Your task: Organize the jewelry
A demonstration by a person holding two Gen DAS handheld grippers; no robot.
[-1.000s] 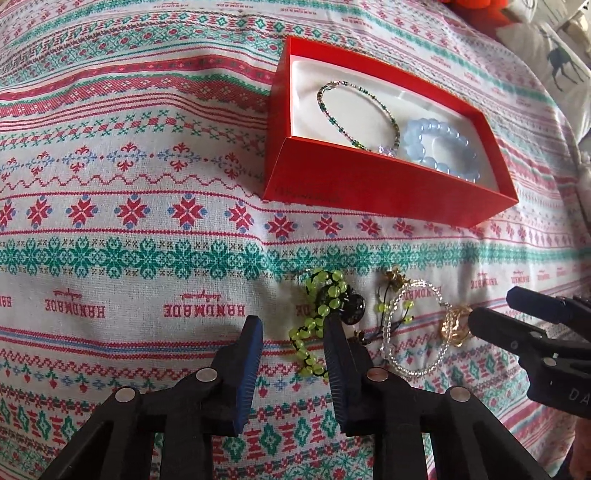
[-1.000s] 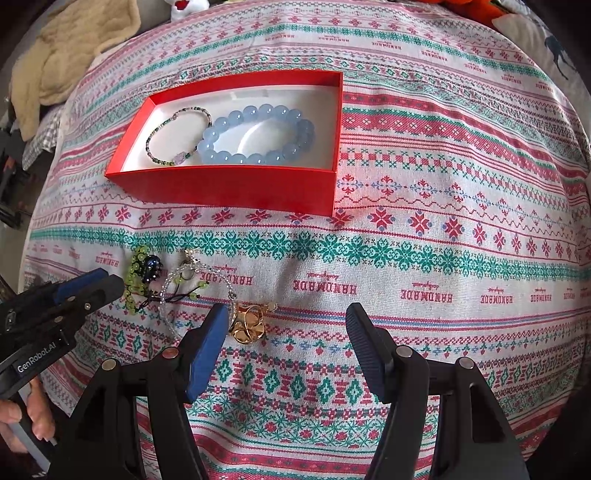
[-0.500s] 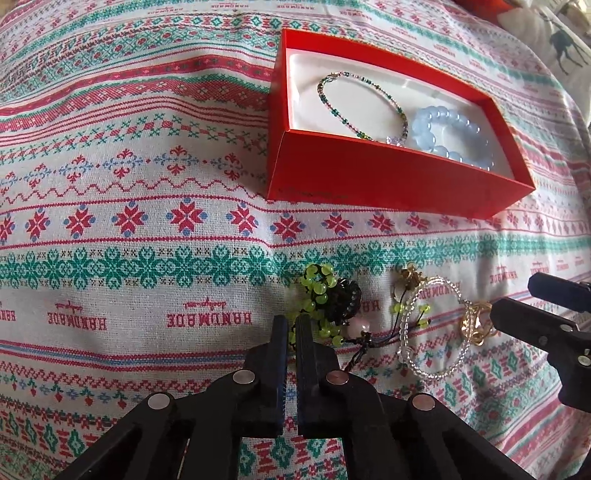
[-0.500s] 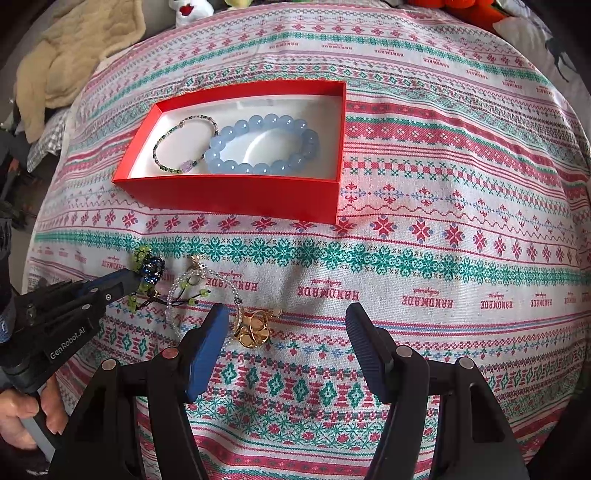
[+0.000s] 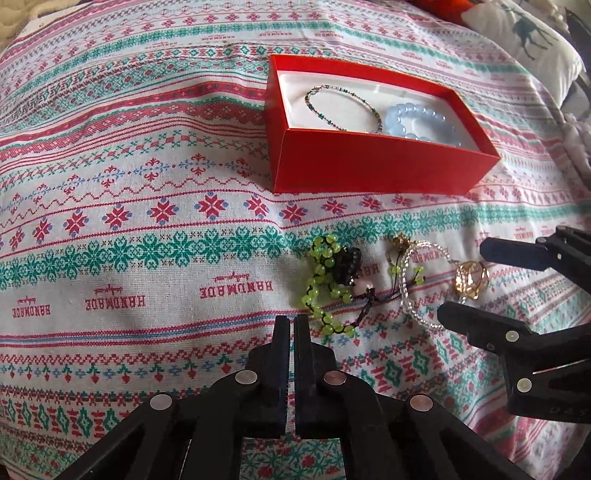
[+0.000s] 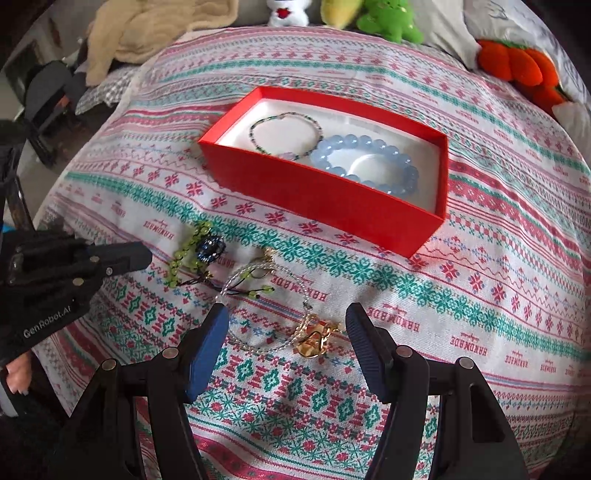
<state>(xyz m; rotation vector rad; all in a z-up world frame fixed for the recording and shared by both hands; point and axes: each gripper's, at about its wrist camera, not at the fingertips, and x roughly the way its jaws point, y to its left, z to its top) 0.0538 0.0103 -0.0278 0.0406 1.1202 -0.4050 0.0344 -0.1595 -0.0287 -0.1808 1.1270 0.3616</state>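
A red box (image 5: 369,173) (image 6: 332,206) holds a thin beaded bracelet (image 5: 343,107) (image 6: 284,134) and a pale blue bead bracelet (image 5: 419,123) (image 6: 365,166). On the cloth in front lie a green bead bracelet with a dark charm (image 5: 332,280) (image 6: 195,251), a clear bead bracelet (image 5: 417,288) (image 6: 258,306) and gold jewelry (image 5: 471,278) (image 6: 314,336). My left gripper (image 5: 291,323) (image 6: 144,254) is shut and empty, just short of the green beads. My right gripper (image 6: 288,325) (image 5: 465,280) is open, its fingers either side of the gold piece and clear bracelet.
The patterned cloth (image 5: 147,221) covers a bed. Plush toys (image 6: 388,18), an orange plush (image 6: 517,70), a beige blanket (image 6: 155,29) and a pillow (image 5: 524,40) lie at the far edge.
My left gripper closed from open to shut and drew back slightly from the green beads. My right gripper moved forward around the gold piece and stayed open.
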